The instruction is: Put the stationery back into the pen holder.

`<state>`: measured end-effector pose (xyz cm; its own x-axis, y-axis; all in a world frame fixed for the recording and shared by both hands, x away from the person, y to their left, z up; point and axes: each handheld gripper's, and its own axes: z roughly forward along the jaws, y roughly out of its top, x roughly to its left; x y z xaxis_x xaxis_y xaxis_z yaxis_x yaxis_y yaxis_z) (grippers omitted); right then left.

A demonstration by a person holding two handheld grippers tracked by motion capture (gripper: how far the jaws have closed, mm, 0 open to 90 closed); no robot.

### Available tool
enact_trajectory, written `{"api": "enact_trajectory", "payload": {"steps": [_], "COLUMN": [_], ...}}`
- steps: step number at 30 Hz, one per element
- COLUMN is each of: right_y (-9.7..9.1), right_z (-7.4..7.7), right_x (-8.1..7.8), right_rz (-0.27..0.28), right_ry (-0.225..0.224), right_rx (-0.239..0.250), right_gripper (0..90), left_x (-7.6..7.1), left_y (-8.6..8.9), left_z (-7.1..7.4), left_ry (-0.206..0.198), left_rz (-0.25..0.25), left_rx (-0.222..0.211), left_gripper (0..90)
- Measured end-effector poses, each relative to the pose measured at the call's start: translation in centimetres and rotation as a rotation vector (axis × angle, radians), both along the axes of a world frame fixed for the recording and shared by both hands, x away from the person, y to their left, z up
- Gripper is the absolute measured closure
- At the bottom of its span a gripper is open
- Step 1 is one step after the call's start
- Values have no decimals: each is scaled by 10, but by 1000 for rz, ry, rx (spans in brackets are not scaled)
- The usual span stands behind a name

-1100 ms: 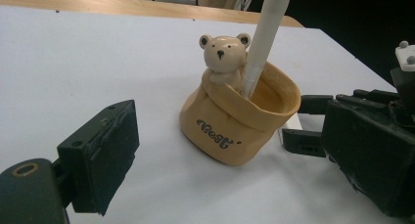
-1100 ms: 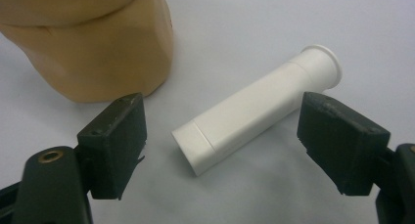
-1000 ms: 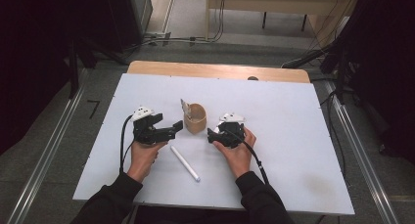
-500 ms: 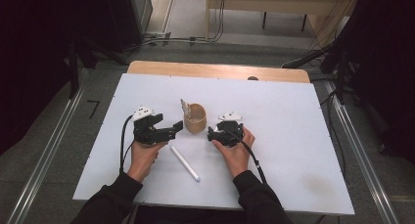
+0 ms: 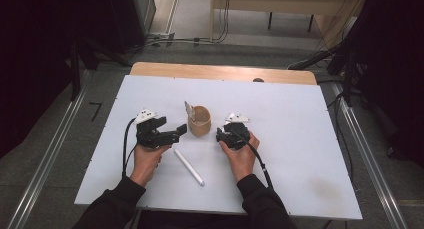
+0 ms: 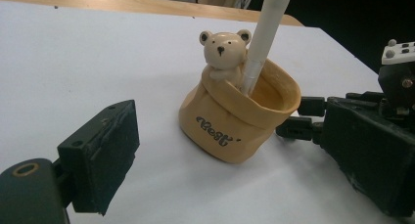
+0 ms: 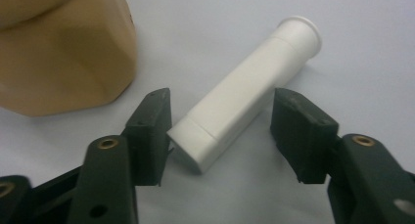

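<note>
A tan pouch-shaped cup (image 5: pixel 199 123) with a bear figure (image 6: pixel 222 50) stands mid-table, and a white pen (image 6: pixel 264 33) leans upright in it. My left gripper (image 5: pixel 181 130) rests just left of the cup, open and holding nothing; one pad (image 6: pixel 100 153) shows low in its view. My right gripper (image 5: pixel 220 135) lies just right of the cup (image 7: pixel 63 53). Its jaws have just been closing around a short white cylinder (image 7: pixel 244 92) lying on the table. The left pad is at the cylinder's near corner, and a slim gap remains at the right pad. The right gripper (image 7: pixel 220 116) counts as open.
A second white pen (image 5: pixel 189 167) lies loose on the white tabletop (image 5: pixel 300 139) between the person's two hands. A wooden strip (image 5: pixel 220 71) runs along the table's far edge. Cables trail from both grippers toward the near edge.
</note>
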<state>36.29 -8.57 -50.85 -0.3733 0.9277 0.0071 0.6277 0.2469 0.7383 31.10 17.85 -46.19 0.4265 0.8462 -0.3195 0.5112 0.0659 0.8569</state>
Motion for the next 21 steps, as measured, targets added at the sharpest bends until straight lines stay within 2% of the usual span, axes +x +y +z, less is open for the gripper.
{"api": "enact_trajectory", "payload": {"steps": [11,21], "right_y": [-13,-15], "right_z": [1,0], "right_x": [1,4], "right_rz": [-24,-31], "right_ry": [-3,-10], "right_rx": [20,9], "right_gripper": [649,630], "left_x": [-1,-1], "left_y": [0,-1], "left_z": [0,0], "left_ry": [-2,0], "left_rz": [0,-4], "left_rx": [-4,-1], "left_gripper": [84,85]}}
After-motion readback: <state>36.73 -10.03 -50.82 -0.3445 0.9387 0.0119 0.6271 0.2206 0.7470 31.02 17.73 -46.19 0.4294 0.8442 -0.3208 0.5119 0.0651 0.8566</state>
